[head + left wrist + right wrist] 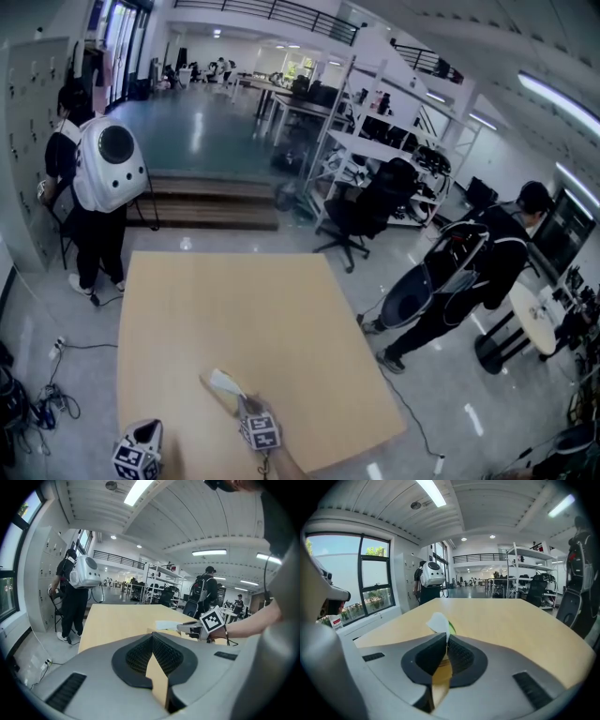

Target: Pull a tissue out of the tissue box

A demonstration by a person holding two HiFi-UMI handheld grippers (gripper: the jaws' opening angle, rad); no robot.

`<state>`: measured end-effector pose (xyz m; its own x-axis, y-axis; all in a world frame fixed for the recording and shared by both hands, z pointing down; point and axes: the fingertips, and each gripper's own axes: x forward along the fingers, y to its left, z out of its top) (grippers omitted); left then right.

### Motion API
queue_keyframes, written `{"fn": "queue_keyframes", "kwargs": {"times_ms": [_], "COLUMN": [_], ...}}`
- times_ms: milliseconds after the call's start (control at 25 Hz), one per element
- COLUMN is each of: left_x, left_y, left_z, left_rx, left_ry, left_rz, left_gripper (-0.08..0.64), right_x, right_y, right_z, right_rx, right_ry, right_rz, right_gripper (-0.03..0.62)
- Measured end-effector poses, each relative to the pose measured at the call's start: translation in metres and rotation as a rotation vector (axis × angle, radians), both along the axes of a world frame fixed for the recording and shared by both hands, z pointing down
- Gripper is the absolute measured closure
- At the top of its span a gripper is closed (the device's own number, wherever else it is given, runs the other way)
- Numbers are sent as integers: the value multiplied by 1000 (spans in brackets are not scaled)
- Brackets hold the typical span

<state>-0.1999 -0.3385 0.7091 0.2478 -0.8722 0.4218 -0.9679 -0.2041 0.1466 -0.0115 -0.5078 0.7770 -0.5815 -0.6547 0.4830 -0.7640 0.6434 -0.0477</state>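
The tissue box (215,395) is tan like the wooden table (253,319) and stands near its front edge. A white tissue (224,381) sticks up out of it. My right gripper (234,397) is shut on that tissue (438,622), which pokes out above the closed pads, with a bit of green behind it. In the left gripper view the box (161,631) and the right gripper (187,628) lie ahead to the right. My left gripper (153,637) is shut with nothing in it and stays back, left of the box, at the table's near corner (142,441).
A person with a white backpack (105,169) stands beyond the table's far left corner. Another person (483,267) bends over off the right side, near a small round table (534,319). An office chair (370,211) and shelving (375,122) lie beyond the far edge.
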Motion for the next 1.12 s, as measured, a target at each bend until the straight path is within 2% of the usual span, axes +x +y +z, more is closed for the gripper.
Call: {"fn": "queue_keyframes", "kwargs": {"times_ms": [480,1120], "left_x": [4,-1], "left_y": [-2,0], "left_z": [-4,-14], "left_rx": [7,46], "left_ry": [1,3], "left_rz": [-6,-7], "left_gripper": [552,552], "right_x": [6,3], "right_y": [-2,-2], "right_z": [-7,-37], "right_rx": [7,68], "right_ry": [-4,-25], "right_rz": [-4,6], "right_gripper": [583,584]}}
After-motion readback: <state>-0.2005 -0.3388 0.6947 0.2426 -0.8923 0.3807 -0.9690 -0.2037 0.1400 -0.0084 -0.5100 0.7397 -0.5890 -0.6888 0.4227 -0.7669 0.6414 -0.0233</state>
